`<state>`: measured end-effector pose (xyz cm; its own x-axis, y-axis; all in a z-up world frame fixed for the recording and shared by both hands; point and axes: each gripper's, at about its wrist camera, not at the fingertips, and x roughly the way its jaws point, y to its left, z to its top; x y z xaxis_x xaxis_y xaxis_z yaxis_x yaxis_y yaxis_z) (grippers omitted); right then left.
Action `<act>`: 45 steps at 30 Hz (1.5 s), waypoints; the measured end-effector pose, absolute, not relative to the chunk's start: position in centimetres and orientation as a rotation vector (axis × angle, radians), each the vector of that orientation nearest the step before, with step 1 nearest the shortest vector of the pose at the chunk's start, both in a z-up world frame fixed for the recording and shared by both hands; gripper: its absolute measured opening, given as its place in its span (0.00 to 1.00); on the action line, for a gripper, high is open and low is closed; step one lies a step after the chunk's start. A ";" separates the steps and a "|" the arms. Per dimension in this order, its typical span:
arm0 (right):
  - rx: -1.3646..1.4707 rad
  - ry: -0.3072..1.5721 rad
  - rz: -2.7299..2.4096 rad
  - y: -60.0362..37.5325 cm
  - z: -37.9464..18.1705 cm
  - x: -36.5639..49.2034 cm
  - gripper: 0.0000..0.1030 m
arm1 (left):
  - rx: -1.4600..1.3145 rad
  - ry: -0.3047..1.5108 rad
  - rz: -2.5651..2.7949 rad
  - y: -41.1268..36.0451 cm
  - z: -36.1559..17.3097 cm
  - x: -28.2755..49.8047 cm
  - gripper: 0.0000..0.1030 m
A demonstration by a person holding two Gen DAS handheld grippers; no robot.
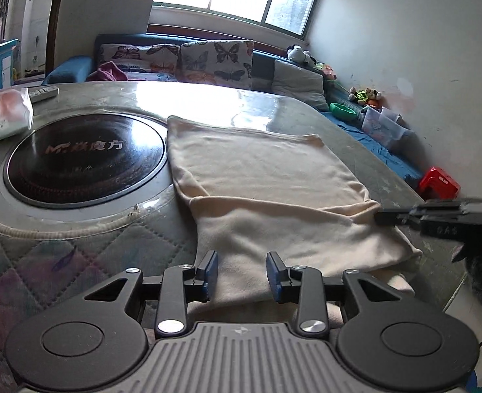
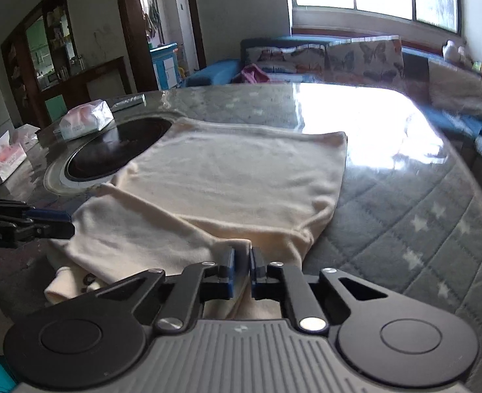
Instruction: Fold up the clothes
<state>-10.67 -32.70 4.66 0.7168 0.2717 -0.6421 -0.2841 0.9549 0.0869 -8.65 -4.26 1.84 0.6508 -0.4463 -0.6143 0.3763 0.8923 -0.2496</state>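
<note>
Right gripper: jaws nearly pressed together, pinching a fold of the cream garment at its near right side. Cloth rises into the narrow gap between the pads; the grip looks firm.

Left gripper: jaws spread, nothing between them. It hangs over the near edge of the garment, above the near left part of the cloth. Whether the tips touch the fabric cannot be told.

Garment: lies on the table, far part spread flat, its far left corner overlapping the black cooktop disc set in the table's middle. A crease runs across it, and the near part sits in layers, with a further layer at the table's near edge. So it lies part folded; whether the pinched edge is being carried over into a new fold or drawn back to smooth one, the views do not settle.

Doing the step well (judgement): keep the right pinch on the full thickness of the fold so no layer slips out. If the left gripper takes hold, it should grip at the same height across the cloth, so both sides travel level and the crease stays straight. Keep the cloth low and taut. Soft knit, likely to sag between the two holds.

Containers: a tissue pack lies near the table's far left edge; a tissue box sits further left, tissue showing at its top. Clear bins on the floor by the wall, contents too small to tell.
</note>
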 end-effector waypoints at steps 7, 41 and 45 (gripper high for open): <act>-0.076 0.653 0.252 -32.6 5.9 -10.3 0.02 | -0.108 0.733 -0.451 -3.6 1.4 -8.7 0.35; 0.050 0.711 0.305 -34.1 4.2 -9.7 0.20 | -0.021 0.665 -0.500 -5.9 3.7 -6.5 0.42; 0.056 0.735 0.308 -34.0 3.4 -9.4 0.20 | 0.049 0.643 -0.557 -8.3 3.7 -4.9 0.42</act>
<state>-9.36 -33.99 3.41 0.6988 0.2953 -0.6515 -0.2563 0.9537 0.1574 -4.90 -8.33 3.75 0.6595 -0.4775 -0.5806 0.5071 0.8527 -0.1253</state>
